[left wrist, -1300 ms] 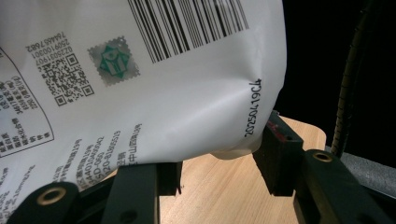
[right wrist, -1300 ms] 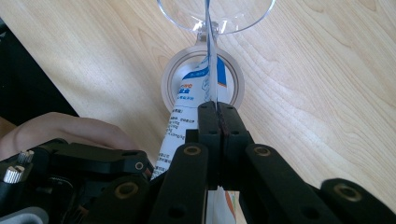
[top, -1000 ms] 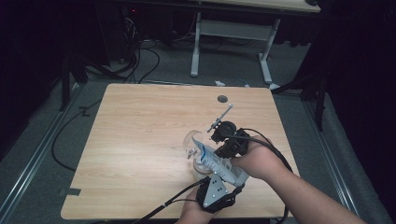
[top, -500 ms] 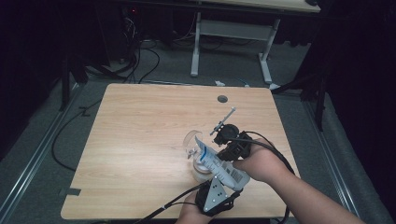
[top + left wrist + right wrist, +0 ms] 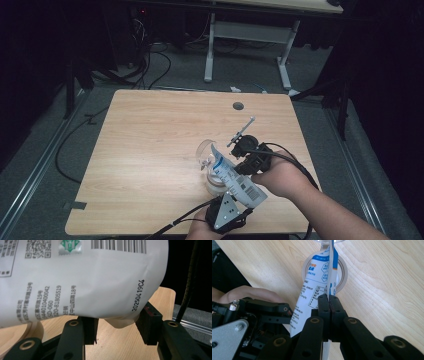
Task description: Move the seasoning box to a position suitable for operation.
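I have the pouch (image 5: 235, 177) pinched flat in my right gripper (image 5: 329, 301); its 2 jaws are pressed together on the pouch's edge. The pouch hangs tilted over the near right part of the table (image 5: 150, 140), its upper end leaning over a clear jar (image 5: 207, 157) that stands on the wood. My left gripper (image 5: 117, 327) sits at the near edge under the pouch's lower end, jaws partly open; I cannot tell whether they press on the pouch.

Right tool (image 5: 329, 302) clamped tight on white-blue pouch (image 5: 317, 285) edge. Pouch top hangs over a clear jar (image 5: 342, 267) on the tabletop (image 5: 387, 290). Left tool (image 5: 262, 312) just beside it.
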